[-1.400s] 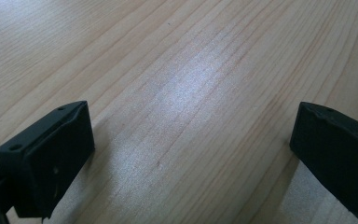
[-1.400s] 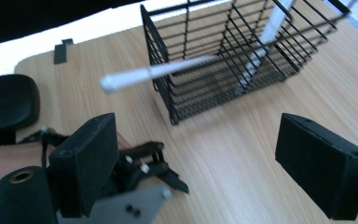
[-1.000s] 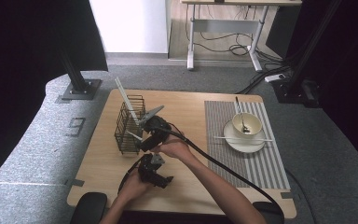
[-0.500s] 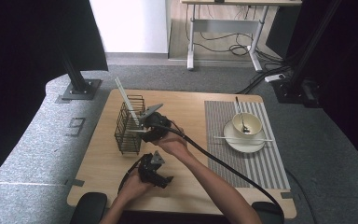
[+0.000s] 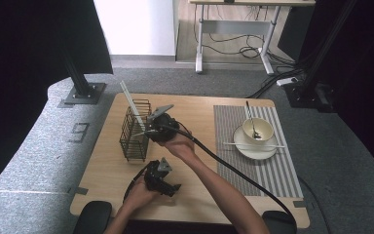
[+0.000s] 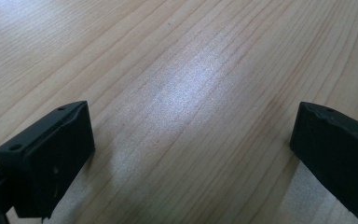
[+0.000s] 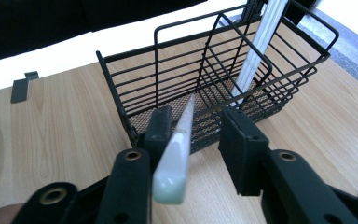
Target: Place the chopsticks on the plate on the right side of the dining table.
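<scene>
A black wire basket [image 5: 135, 130] [image 7: 214, 79] stands on the left half of the wooden table [image 5: 199, 109], with a white chopstick [image 5: 128, 100] [image 7: 261, 42] leaning upright in it. My right gripper [image 5: 144, 131] [image 7: 196, 123] points at the basket's near wall. Another white chopstick [image 7: 179, 140] lies between its jaws, resting against the left one with its tip inside the basket. The jaws have just been closing, and a gap still shows on the right side. My left gripper [image 5: 171, 187] [image 6: 191, 135] rests low over bare wood near the front edge, open and empty.
At the right, a striped placemat [image 5: 277, 170] carries a plate [image 5: 255, 150] with a cream bowl [image 5: 259, 130]. A spoon [image 5: 250, 117] stands in the bowl and a thin stick [image 5: 272, 145] lies across the plate. Cables trail from both grippers.
The right gripper has edged slightly away from the front edge, closer along the basket. The left hand and gripper have stayed put.
</scene>
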`<state>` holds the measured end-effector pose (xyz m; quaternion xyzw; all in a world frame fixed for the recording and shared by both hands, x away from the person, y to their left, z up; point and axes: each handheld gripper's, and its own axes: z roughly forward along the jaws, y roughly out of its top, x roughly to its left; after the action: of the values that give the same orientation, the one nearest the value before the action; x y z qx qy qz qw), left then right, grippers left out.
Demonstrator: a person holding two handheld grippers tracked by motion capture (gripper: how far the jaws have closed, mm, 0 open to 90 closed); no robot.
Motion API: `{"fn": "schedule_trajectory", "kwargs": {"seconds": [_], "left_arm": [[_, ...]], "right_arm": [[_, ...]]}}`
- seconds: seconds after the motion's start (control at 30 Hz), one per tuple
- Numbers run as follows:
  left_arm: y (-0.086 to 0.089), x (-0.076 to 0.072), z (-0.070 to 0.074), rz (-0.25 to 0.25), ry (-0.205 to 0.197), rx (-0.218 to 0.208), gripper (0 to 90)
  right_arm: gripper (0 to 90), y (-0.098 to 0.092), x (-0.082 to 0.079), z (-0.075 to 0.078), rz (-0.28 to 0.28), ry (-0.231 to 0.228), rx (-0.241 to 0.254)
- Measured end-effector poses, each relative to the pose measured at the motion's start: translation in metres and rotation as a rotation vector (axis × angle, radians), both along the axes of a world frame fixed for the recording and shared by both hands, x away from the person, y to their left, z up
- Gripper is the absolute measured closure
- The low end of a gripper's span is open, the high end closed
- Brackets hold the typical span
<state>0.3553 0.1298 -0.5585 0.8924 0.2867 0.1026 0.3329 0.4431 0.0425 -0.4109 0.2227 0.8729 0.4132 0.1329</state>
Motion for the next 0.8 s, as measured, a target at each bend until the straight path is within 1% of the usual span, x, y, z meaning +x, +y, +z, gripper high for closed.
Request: {"fn": "schedule_trajectory", "kwargs": {"seconds": [0.03,0.07,0.1,0.13,0.17,0.23,0.3,0.33,0.43,0.53,0.63,0.67,0.73,0.8], "left_arm": [[0.000,0.000,0.000,0.003,0.001,-0.002,0.0],[0.000,0.000,0.000,0.004,0.000,-0.004,0.0],[0.000,0.000,0.000,0.005,0.000,-0.005,0.0],[0.000,0.000,0.000,0.004,0.000,-0.006,0.0],[0.000,0.000,0.000,0.004,0.000,-0.007,0.0],[0.000,0.000,0.000,0.005,0.000,-0.007,0.0],[0.000,0.000,0.000,0.005,0.000,-0.006,0.0],[0.000,0.000,0.000,0.005,0.000,-0.006,0.0],[0.000,0.000,0.000,0.005,0.000,-0.006,0.0],[0.000,0.000,0.000,0.004,0.000,-0.004,0.0],[0.000,0.000,0.000,0.004,-0.001,-0.004,0.0],[0.000,0.000,0.000,0.004,-0.001,-0.004,0.0],[0.000,0.000,0.000,0.003,-0.001,-0.004,0.0],[0.000,0.000,0.000,0.001,-0.002,-0.005,0.0]], "right_arm": [[68.9,0.000,0.001,-0.001,0.003,-0.002,0.012],[68.9,0.000,0.001,-0.001,0.003,-0.002,0.012],[73.7,-0.001,0.002,-0.001,0.007,-0.002,0.021],[73.7,-0.001,0.002,-0.001,0.007,-0.002,0.021],[79.5,0.000,0.001,0.000,0.007,-0.012,0.023],[80.2,0.000,0.001,0.000,0.006,-0.013,0.027],[81.9,0.000,-0.001,0.001,-0.004,-0.030,0.014],[81.9,0.000,-0.001,0.001,-0.004,-0.030,0.014],[82.2,-0.003,-0.001,0.004,-0.004,-0.012,0.025],[82.2,-0.004,-0.002,0.007,-0.002,-0.012,0.021],[82.2,-0.007,-0.005,0.013,0.007,-0.006,0.029],[82.2,-0.007,-0.005,0.013,0.007,-0.006,0.029],[82.2,-0.009,-0.008,0.019,0.031,-0.003,0.031],[82.2,-0.010,-0.010,0.020,0.035,-0.002,0.030]]}}
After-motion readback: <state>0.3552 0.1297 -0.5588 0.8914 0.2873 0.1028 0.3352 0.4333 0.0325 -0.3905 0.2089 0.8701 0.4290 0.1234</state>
